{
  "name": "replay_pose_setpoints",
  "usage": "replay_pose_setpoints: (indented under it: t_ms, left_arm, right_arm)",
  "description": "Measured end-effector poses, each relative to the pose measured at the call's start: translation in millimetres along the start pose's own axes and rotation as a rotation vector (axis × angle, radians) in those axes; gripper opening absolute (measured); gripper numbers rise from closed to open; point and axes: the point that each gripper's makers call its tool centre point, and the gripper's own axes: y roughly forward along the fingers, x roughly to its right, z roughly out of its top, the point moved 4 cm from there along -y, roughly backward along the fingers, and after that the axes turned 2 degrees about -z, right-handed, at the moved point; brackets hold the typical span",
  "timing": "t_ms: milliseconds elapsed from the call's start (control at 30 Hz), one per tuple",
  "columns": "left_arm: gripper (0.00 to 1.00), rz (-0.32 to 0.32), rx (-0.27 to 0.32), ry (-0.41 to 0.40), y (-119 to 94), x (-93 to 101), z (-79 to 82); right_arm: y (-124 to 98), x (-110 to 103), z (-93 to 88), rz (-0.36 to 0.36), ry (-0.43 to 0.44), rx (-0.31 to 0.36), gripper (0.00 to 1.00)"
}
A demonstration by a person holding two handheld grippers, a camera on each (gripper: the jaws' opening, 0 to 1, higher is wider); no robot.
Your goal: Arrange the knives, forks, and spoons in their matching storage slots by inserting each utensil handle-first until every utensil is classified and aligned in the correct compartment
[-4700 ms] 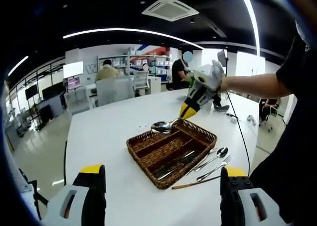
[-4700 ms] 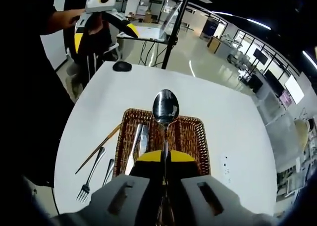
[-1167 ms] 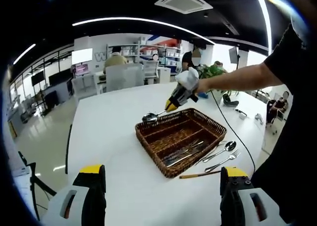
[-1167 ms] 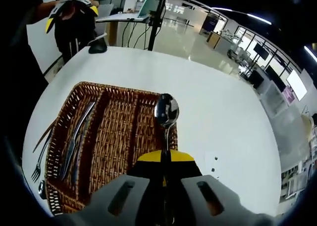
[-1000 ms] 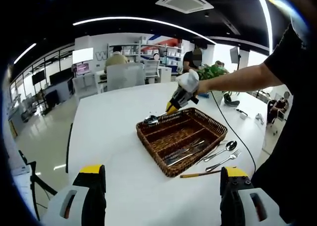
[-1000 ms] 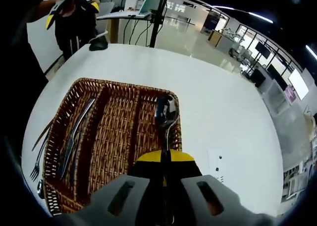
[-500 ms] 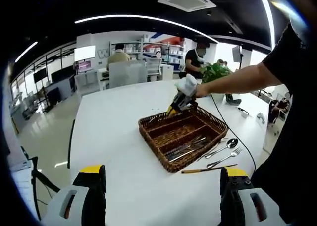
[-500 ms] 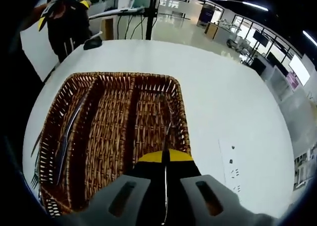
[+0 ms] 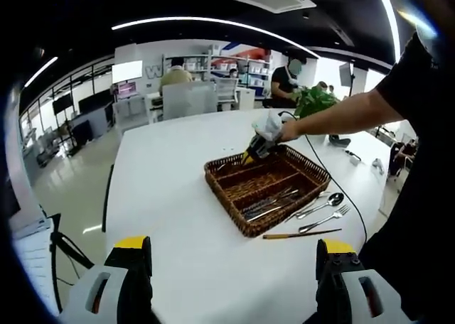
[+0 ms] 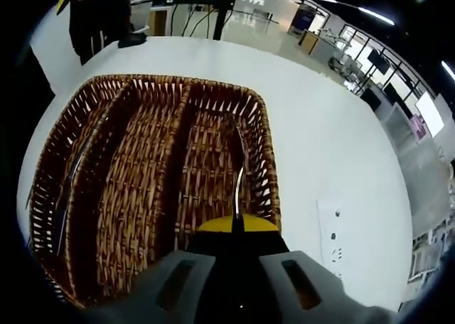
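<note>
Two claws differ — the right claw (image 10: pixel 234 224) pinches a spoon (image 10: pixel 237 185) down into the wicker tray (image 10: pixel 106 189)'s compartment straight ahead, while the left claw (image 9: pixel 227 285) gapes empty above the white desk (image 9: pixel 170 196), tray well ahead.

Spoon (image 10: pixel 239 160) bowl seen edge-on, shape unclear; handle hidden inside the right hand-held gripper (image 10: pixel 233 228).

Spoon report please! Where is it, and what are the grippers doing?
Right gripper shut on spoon, over the basket, right-hand slot. Left gripper open, holding nothing, back from basket. Fork and another spoon on table.
</note>
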Motion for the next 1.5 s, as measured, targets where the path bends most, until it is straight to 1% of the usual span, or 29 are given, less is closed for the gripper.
replay_pose_setpoints:
  t_ms: [100,133,167,233,300,333,400,467,500,567,600,633,667,700,767,800,867,933,967,1000,1033,1167,1333,1400,1433,1500]
  left_arm:
    - [1.00,0.000,0.004,0.003,0,1.0,1.9]
    - [1.00,-0.001,0.006,0.004,0,1.7,2.5]
    - [1.00,-0.002,0.007,0.005,1,2.3,2.9]
    - [1.00,-0.005,0.010,0.007,1,3.9,3.3]
    - [1.00,-0.008,0.010,0.008,2,6.2,3.0]
    - [1.00,-0.009,0.009,0.010,1,7.2,2.8]
    - [1.00,-0.011,0.009,0.012,0,8.6,2.0]
    - [1.00,-0.009,0.007,0.014,-2,7.5,0.4]
    - [1.00,-0.008,0.008,0.014,-3,6.9,0.1]
    - [1.00,-0.005,0.011,0.015,-5,7.6,0.8]
    - [1.00,-0.005,0.013,0.016,-5,8.0,1.3]
    - [1.00,-0.005,0.015,0.017,-5,9.1,2.5]
    - [1.00,-0.005,0.020,0.020,-5,9.8,3.9]
    - [1.00,-0.007,0.024,0.021,-5,10.3,5.2]
    - [1.00,-0.014,0.037,0.025,-3,12.0,9.7]
    - [1.00,-0.017,0.045,0.029,-1,12.0,12.8]
    - [1.00,-0.022,0.059,0.038,1,11.4,17.3]
    - [1.00,-0.030,0.075,0.051,5,12.8,23.8]
    - [1.00,-0.035,0.084,0.059,6,13.6,27.4]
    - [1.00,-0.038,0.091,0.065,8,13.9,30.0]
    - [1.00,-0.041,0.102,0.072,9,13.9,33.9]
    - [1.00,-0.055,0.136,0.090,13,14.3,45.2]
    - [1.00,-0.061,0.169,0.115,16,14.8,55.8]
    - [1.00,-0.058,0.184,0.123,16,14.2,59.1]
    - [1.00,-0.055,0.192,0.126,16,13.7,60.5]
    - [1.00,-0.052,0.207,0.124,15,12.5,62.6]
  right_arm:
    - [-1,-2,1.0,-0.007,0.007,-0.002,0.00]
    - [-1,-2,1.3,-0.012,-0.042,0.004,0.00]
    - [-1,-3,1.4,-0.015,-0.060,0.005,0.00]
    - [-2,-5,-0.7,-0.016,-0.024,0.000,0.00]
    - [-3,-6,-3.1,-0.024,-0.015,-0.011,0.02]
    - [-4,-6,-3.9,-0.029,-0.006,-0.014,0.04]
    - [-5,-6,-3.6,-0.032,0.029,0.003,0.08]
    - [-8,-5,-2.1,-0.042,0.053,0.017,0.15]
    - [-10,-6,-0.2,-0.036,0.063,0.024,0.16]
    - [-16,-2,5.9,-0.061,0.074,0.042,0.17]
    - [-19,0,10.3,-0.068,0.101,0.067,0.18]
    - [-21,1,12.0,-0.068,0.111,0.076,0.20]
    - [-28,2,19.2,-0.070,0.130,0.110,0.21]
    - [-33,4,20.7,-0.074,0.132,0.108,0.23]
    - [-44,8,27.7,-0.098,0.122,0.135,0.30]
    - [-52,10,33.2,-0.107,0.129,0.153,0.34]
    - [-65,13,38.6,-0.121,0.141,0.172,0.43]
    - [-84,16,44.6,-0.138,0.176,0.205,0.52]
    - [-90,15,44.5,-0.131,0.198,0.203,0.52]
    - [-100,14,44.2,-0.142,0.223,0.206,0.53]
    - [-106,13,44.2,-0.154,0.221,0.217,0.56]
    - [-132,5,38.9,-0.187,0.245,0.232,0.69]
    - [-164,-8,28.5,-0.235,0.342,0.269,0.87]
    - [-178,-16,23.4,-0.274,0.369,0.286,0.88]
    - [-186,-25,22.1,-0.293,0.388,0.304,0.89]
    - [-192,-36,18.8,-0.293,0.418,0.312,0.95]
